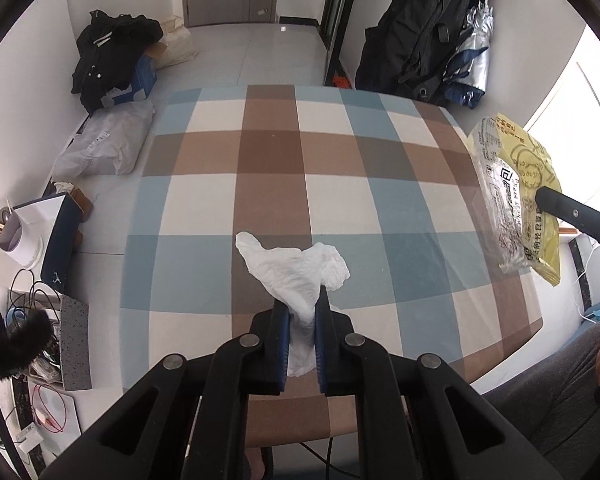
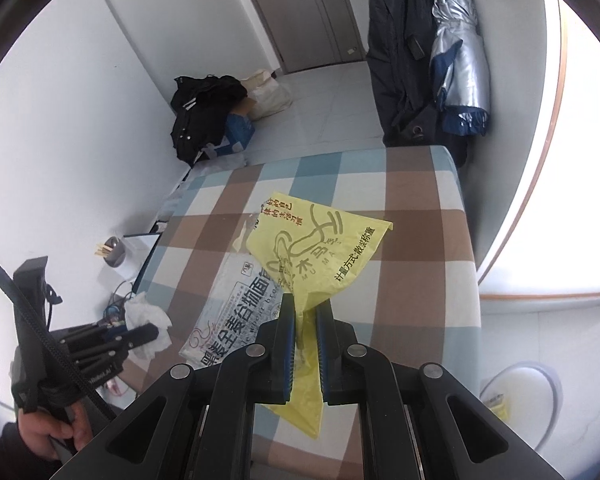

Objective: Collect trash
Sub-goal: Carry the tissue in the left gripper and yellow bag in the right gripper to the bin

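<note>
Checked table (image 1: 340, 152) filling mid-frame in both views. Right gripper (image 2: 305, 316), low centre of its view, pinches the corner of a yellow-and-clear wrapper (image 2: 320, 248) lifted above the cloth; the same wrapper shows at right edge of the left view. Left gripper (image 1: 302, 312), bottom centre, is pressed on a crumpled white tissue (image 1: 296, 268) raised off the table. Both pieces seem secured; carry them level, grips firm, toward a bin, possibly the round rim (image 2: 540, 372) at lower right.

Quick headcount of the trash

One crumpled white tissue (image 1: 300, 276), one yellow plastic bag (image 2: 316, 248), one clear bread wrapper (image 2: 236, 312), two grippers: left (image 1: 303, 312), right (image 2: 305, 320).
</note>
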The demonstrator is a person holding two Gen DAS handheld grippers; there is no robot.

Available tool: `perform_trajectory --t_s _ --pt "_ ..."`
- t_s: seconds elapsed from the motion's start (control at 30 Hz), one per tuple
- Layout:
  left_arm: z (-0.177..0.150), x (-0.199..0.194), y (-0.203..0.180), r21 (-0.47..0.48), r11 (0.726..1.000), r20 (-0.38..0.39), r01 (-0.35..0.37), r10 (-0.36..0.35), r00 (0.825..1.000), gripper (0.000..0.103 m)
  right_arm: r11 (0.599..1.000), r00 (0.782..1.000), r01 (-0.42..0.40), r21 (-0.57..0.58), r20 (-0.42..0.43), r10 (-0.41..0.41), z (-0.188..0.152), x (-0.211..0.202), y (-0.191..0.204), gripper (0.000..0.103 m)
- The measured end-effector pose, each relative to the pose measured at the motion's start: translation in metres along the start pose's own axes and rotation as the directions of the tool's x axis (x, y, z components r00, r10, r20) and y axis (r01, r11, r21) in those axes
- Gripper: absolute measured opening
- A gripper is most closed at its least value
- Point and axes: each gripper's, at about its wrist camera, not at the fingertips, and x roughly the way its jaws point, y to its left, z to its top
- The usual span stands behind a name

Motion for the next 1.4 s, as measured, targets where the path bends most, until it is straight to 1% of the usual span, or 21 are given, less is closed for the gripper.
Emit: perform_trajectory --t_s 0.17,0.27,0.37,0.47,0.53,0.67,0.8,0.93,1.07,1.17,1.4 --pt "0.007 -0.022 -0.003 -0.001 1.000 0.049 0.004 -0.004 0.999 0.006 1.000 0.999 -0.026 -0.013 0.038 0.027 -0.003 -0.021 0.008 0.009" --pt "0.010 -0.037 -0.006 -0.012 1.000 0.087 0.027 -0.026 0.996 0.006 0.999 0.997 -0.050 -0.018 0.059 0.051 -0.005 -0.034 0.013 0.009" --pt "0.012 -0.049 -0.012 0.001 1.000 0.124 0.025 -0.025 0.992 0.006 0.997 0.996 -0.023 -0.079 0.081 0.029 -0.008 -0.047 0.024 0.009" --pt "0.016 -0.059 -0.021 0.019 0.999 0.150 0.030 -0.033 0.988 0.006 0.991 0.994 -0.013 -0.133 0.102 0.027 -0.009 -0.061 0.035 0.009" --pt "0.019 -0.065 -0.027 0.023 0.999 0.169 0.025 -0.028 0.985 0.006 0.989 0.993 -0.011 -0.147 0.118 0.029 -0.009 -0.069 0.036 0.009" --pt "0.024 -0.075 -0.042 0.040 0.999 0.190 0.027 -0.034 0.981 0.006 0.984 0.988 0.019 -0.178 0.153 0.009 -0.010 -0.087 0.036 0.009" --pt "0.031 -0.085 -0.060 0.069 0.997 0.213 0.041 -0.054 0.976 0.006 0.981 0.982 0.052 -0.189 0.189 -0.015 -0.008 -0.107 0.027 0.009" --pt "0.037 -0.093 -0.080 0.099 0.993 0.231 0.066 -0.087 0.969 0.007 0.984 0.974 0.057 -0.170 0.227 -0.018 -0.004 -0.127 0.014 0.009" --pt "0.047 -0.099 -0.101 0.130 0.988 0.245 0.089 -0.119 0.962 0.007 0.984 0.964 0.083 -0.158 0.264 -0.039 0.000 -0.146 0.001 0.009" --pt "0.054 -0.101 -0.117 0.148 0.982 0.239 0.120 -0.153 0.959 0.006 0.980 0.954 0.121 -0.158 0.292 -0.071 0.002 -0.159 -0.007 0.009" --pt "0.067 -0.098 -0.157 0.193 0.968 0.230 0.161 -0.205 0.952 0.006 0.982 0.941 0.157 -0.107 0.317 -0.116 0.001 -0.182 -0.040 0.009"
